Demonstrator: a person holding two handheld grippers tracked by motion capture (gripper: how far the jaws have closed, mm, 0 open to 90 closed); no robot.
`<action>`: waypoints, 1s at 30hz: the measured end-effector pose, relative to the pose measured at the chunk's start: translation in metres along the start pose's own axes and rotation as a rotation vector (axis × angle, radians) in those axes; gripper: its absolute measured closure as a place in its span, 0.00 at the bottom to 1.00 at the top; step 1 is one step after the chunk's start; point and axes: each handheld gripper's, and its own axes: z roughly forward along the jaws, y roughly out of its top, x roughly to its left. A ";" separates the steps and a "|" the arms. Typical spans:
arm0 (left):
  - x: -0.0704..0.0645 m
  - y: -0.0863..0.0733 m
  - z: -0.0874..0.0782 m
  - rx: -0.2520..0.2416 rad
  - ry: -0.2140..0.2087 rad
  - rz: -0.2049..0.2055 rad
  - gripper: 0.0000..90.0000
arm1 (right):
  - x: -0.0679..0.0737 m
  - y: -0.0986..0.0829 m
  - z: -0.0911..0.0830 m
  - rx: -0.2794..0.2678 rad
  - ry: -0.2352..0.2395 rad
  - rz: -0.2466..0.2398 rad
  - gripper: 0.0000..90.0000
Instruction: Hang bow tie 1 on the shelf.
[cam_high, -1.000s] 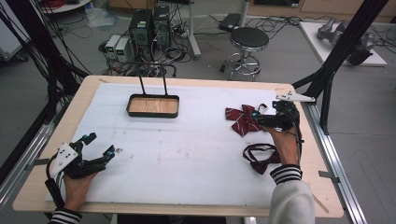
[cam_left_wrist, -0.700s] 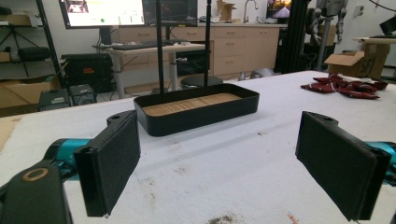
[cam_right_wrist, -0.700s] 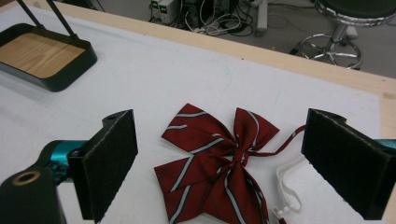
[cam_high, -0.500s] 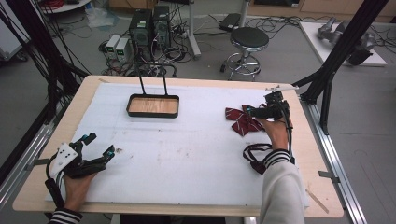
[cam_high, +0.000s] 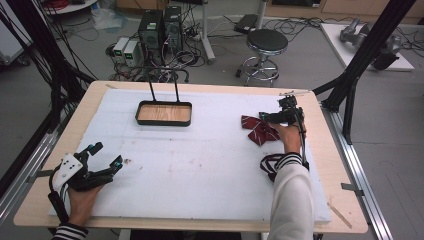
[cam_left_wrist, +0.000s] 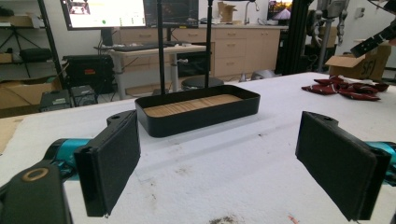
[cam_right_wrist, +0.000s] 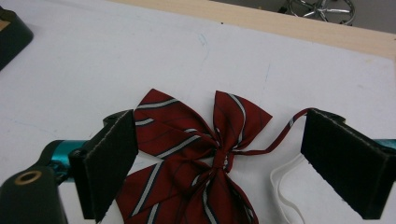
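A dark red striped bow tie (cam_high: 256, 130) lies flat on the white mat at the right. My right gripper (cam_high: 276, 118) hovers just above its far right edge. In the right gripper view the bow tie (cam_right_wrist: 187, 144) spreads between and beyond the two wide-apart jaws, and my right gripper (cam_right_wrist: 219, 161) is open with nothing pinched. A thin red strap and a white elastic loop (cam_right_wrist: 286, 186) trail beside the right jaw. My left gripper (cam_high: 106, 154) rests open near the front left of the mat, holding nothing; its jaws (cam_left_wrist: 217, 154) face the tray.
A black tray (cam_high: 164, 123) with a wooden floor and two upright rods stands at the back centre, its wall (cam_left_wrist: 201, 119) ahead of the left jaws. A second, darker bow tie (cam_high: 270, 164) lies by the person's right sleeve. A stool and computers sit beyond the table.
The right arm has reached farther forward and slightly left, bringing the right gripper over the red bow tie. The left gripper has stayed put.
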 end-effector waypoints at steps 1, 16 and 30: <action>0.000 0.000 0.000 0.000 -0.001 -0.003 0.16 | 0.000 0.000 0.000 0.000 0.000 0.000 0.11; -0.001 0.000 0.000 0.000 0.001 -0.002 0.16 | 0.000 -0.006 0.025 0.095 -0.008 -0.004 0.18; -0.001 0.000 0.000 -0.001 0.003 -0.001 0.16 | 0.002 -0.011 0.044 0.177 -0.041 0.001 0.27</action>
